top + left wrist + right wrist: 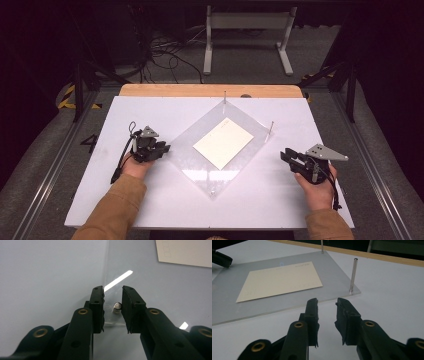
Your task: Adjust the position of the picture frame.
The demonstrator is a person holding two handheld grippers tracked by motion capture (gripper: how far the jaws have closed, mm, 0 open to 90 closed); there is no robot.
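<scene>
A clear plastic plate (190,150) lies turned like a diamond on the white table, with a cream card (223,142) flat at its middle. Thin metal pins stand at its corners, one far (224,97) and one right (271,127). My left gripper (164,148) points down over the plate's left corner. In the left gripper view its jaws (113,290) stand narrowly apart around a short metal pin (116,307), with a gap on the pin's left side. My right gripper (286,155) rests just right of the plate. Its jaws (327,301) hold nothing and face the right pin (353,275).
The white table top (150,200) has bare room in front of the plate and on both sides. A wooden strip (210,90) runs along its far edge. Beyond it stand a white frame (247,35) and loose cables (165,50) on the floor.
</scene>
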